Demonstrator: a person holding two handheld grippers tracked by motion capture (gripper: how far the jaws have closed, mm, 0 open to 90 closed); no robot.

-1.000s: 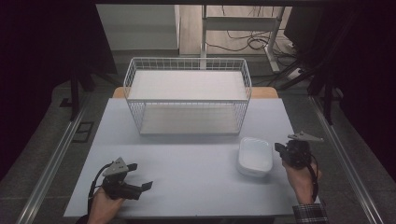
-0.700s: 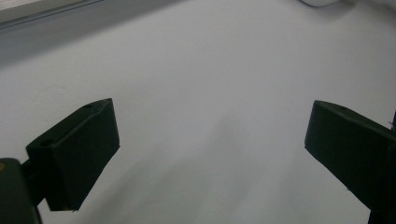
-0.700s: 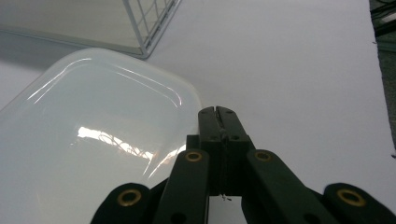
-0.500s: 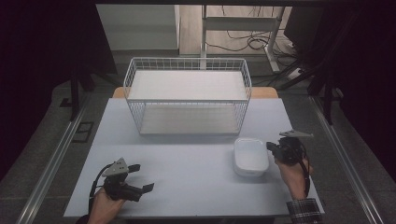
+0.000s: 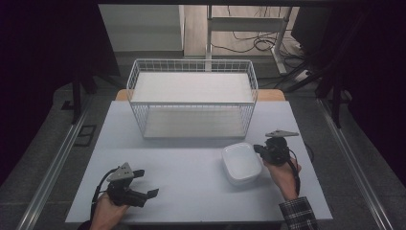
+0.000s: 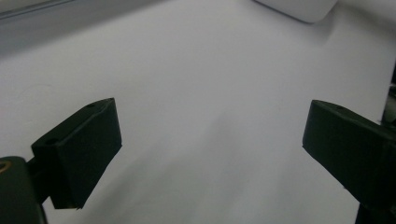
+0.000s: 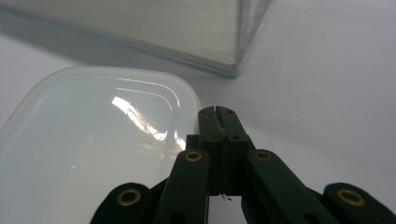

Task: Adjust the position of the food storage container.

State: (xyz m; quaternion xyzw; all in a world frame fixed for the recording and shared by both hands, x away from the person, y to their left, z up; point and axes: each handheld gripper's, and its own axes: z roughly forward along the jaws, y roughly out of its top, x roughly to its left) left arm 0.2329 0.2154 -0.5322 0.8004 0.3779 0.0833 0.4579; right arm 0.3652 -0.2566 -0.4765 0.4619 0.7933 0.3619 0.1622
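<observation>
A pale grey-white rectangular tabletop [image 5: 191,182] fills the middle of the high view, smooth and matte. At its twelve o'clock edge stands a white wire basket with a flat white floor [image 5: 192,103]. Beyond it lie a light wooden floor, a metal desk frame and loose black cables [image 5: 249,43]; dark curtains close both sides, and grey carpet with metal rails runs along the table.

A white, glossy, rounded-square plastic dish [image 5: 241,163] lies upside down on the tabletop at about four o'clock from the table's centre, near the basket's front right corner.

The right gripper [image 5: 259,150] sits at the dish's three o'clock edge, its black jaws pressed together with nothing between them, the tips just beside or touching the rim.

The left gripper [image 5: 145,183] rests at seven o'clock, jaws spread wide over bare tabletop, well apart from the dish.
</observation>
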